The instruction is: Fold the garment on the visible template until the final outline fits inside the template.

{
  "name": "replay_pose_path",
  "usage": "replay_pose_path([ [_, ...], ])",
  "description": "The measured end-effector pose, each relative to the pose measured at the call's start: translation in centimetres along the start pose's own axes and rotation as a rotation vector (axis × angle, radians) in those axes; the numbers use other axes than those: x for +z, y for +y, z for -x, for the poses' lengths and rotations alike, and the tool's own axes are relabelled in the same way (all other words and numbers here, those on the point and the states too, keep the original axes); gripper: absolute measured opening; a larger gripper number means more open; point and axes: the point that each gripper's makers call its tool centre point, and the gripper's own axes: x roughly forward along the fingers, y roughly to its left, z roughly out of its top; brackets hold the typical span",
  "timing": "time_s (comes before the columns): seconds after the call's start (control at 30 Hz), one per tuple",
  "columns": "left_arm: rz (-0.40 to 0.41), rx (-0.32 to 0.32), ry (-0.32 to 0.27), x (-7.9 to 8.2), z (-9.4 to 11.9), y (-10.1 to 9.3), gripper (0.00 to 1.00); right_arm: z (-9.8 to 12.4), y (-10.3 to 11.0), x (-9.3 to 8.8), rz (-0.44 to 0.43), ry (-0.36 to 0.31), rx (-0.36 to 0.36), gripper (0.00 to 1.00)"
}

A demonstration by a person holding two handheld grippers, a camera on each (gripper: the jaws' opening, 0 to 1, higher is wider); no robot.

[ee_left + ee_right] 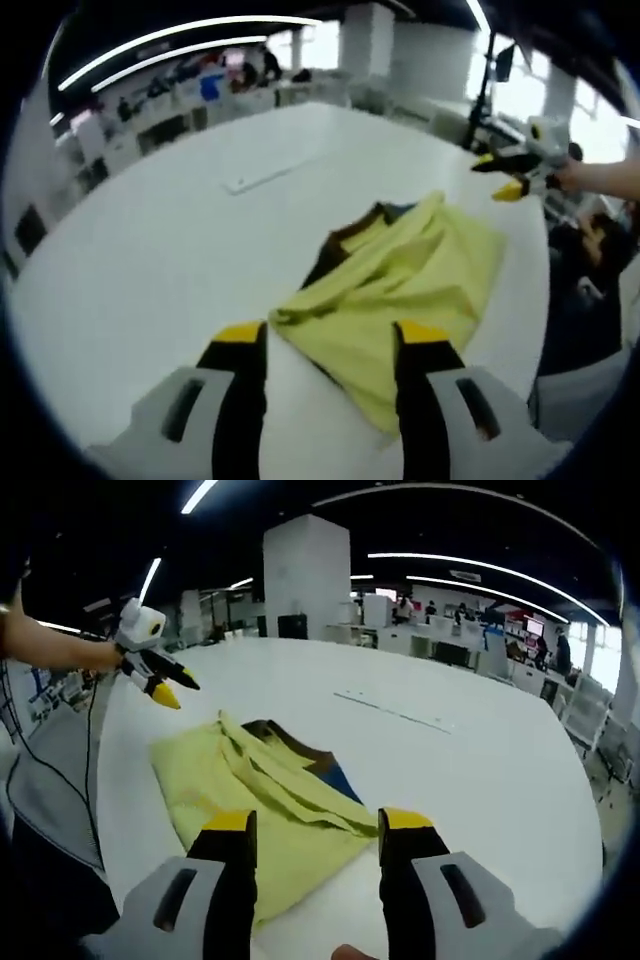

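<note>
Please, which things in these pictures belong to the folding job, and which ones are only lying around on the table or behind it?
Belong to the job:
- yellow garment, crumpled on the white table
- dark template partly covered by it
- left gripper, open
- right gripper, open

Just lying about:
- flat white strip on the table
- office desks behind

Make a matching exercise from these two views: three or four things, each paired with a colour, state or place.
Column 1:
1. garment
2. left gripper
3. right gripper
4. table

Column 2:
A. white, with the garment lying on it
B. yellow, crumpled, dark lining showing
C. open, jaws apart above the garment in the left gripper view
D. open, jaws apart above the garment in the right gripper view

Pairs: 1-B, 2-C, 3-D, 4-A
</note>
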Motion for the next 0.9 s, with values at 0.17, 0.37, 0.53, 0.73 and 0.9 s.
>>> replay_pose_path([
  [0.17,-0.062,-0.001,0.033,0.0,-1.0,0.3,0.45,-0.6,-0.6,-0.2,0.031,0.011,-0.001,0.48],
  [0.37,-0.139,0.016,0.068,0.0,-2.0,1.3,0.44,-1.3,-1.8,-0.9,0.074,0.043,-0.022,0.45],
  [0.53,-0.199,0.014,0.110,-0.6,-3.6,2.1,0.43,-2.3,-2.2,-1.7,0.128,0.083,-0.005,0.45],
  [0.73,-0.210,0.005,0.137,-1.0,-4.6,2.2,0.41,-3.4,-3.2,-3.0,0.108,0.132,-0.013,0.47],
  [0.9,-0.208,0.006,0.143,-1.1,-5.0,2.6,0.41,-4.0,-3.2,-3.0,0.111,0.122,-0.005,0.46],
])
